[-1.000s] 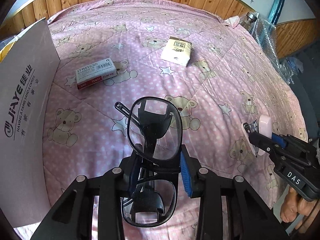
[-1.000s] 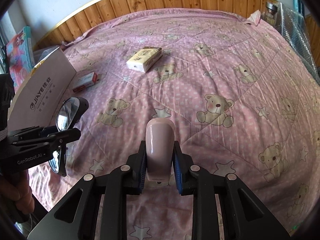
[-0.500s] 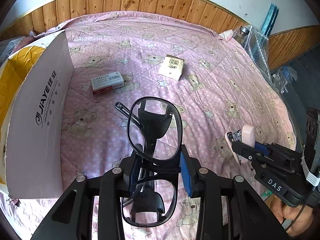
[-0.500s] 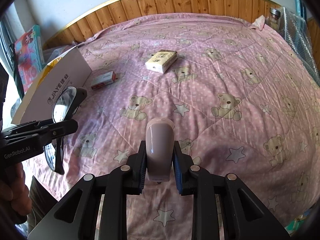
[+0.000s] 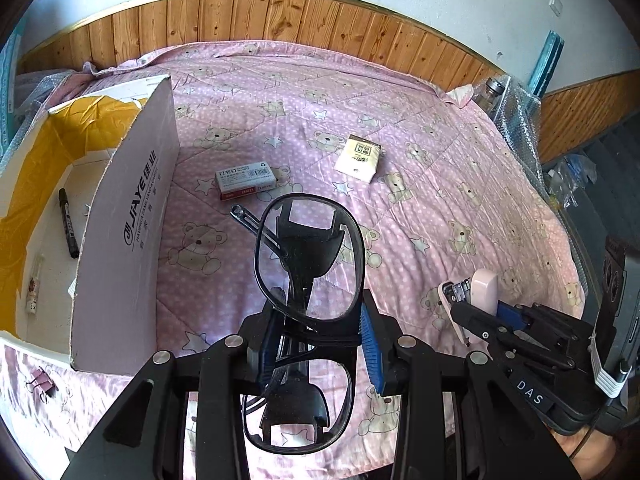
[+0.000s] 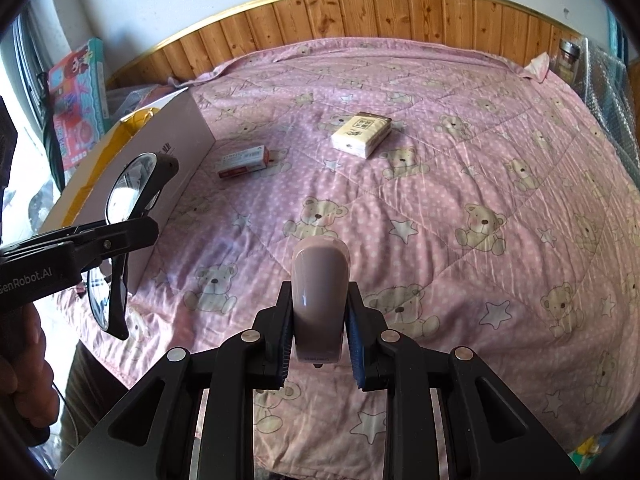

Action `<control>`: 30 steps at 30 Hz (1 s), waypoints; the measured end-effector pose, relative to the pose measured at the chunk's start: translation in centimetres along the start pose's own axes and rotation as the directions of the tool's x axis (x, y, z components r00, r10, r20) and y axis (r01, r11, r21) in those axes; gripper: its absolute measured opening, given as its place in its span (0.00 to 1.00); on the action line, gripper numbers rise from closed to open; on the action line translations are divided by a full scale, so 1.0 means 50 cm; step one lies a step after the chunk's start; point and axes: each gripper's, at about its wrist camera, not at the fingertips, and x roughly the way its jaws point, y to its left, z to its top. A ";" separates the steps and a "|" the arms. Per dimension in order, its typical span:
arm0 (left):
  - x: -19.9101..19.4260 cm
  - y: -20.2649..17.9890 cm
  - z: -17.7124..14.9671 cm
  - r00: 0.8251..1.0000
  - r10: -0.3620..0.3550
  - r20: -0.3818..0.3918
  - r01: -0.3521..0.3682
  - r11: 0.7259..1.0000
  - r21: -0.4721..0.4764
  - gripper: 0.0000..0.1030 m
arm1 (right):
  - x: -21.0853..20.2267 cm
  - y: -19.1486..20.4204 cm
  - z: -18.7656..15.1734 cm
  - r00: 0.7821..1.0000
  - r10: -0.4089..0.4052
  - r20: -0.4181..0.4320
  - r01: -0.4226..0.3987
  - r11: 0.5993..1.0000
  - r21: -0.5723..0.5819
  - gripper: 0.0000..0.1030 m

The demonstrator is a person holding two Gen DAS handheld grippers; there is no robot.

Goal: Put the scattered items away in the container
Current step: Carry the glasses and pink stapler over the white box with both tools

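My left gripper point(image 5: 318, 344) is shut on black-framed glasses point(image 5: 310, 264), held above the pink bear quilt just right of the open cardboard box point(image 5: 132, 216). The glasses point(image 6: 132, 184) and the left gripper point(image 6: 120, 236) also appear at the left of the right wrist view. My right gripper point(image 6: 318, 340) is shut on a pale pink stapler point(image 6: 318, 292); that stapler point(image 5: 482, 290) shows at the right of the left wrist view. A staple box point(image 5: 244, 178) and a cream tissue pack point(image 5: 358, 158) lie on the quilt farther out.
Inside the box lie a black marker point(image 5: 68, 224) and a small tube point(image 5: 34, 284). A binder clip point(image 5: 40, 384) sits on the quilt near the box's front corner. A glass jar point(image 6: 568, 58) and bubble wrap stand at the far right corner, below wooden wall panelling.
Both grippers have risen and drawn back from the bed, still holding their items. The box's inside has come into the left wrist view.
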 end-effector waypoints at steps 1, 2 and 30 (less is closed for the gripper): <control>-0.005 0.003 0.001 1.000 -0.001 0.005 0.001 1.000 -0.003 0.36 | -0.001 0.006 0.002 1.000 0.002 0.001 -0.002 1.000 -0.006 0.24; -0.010 0.005 0.002 1.000 0.000 0.011 0.000 1.000 -0.005 0.36 | -0.003 0.013 0.003 1.000 0.005 0.003 -0.005 1.000 -0.012 0.24; -0.153 0.106 0.030 0.987 -0.019 0.162 0.035 0.994 -0.099 0.36 | -0.067 0.224 0.096 0.991 0.107 0.079 -0.089 0.974 -0.209 0.24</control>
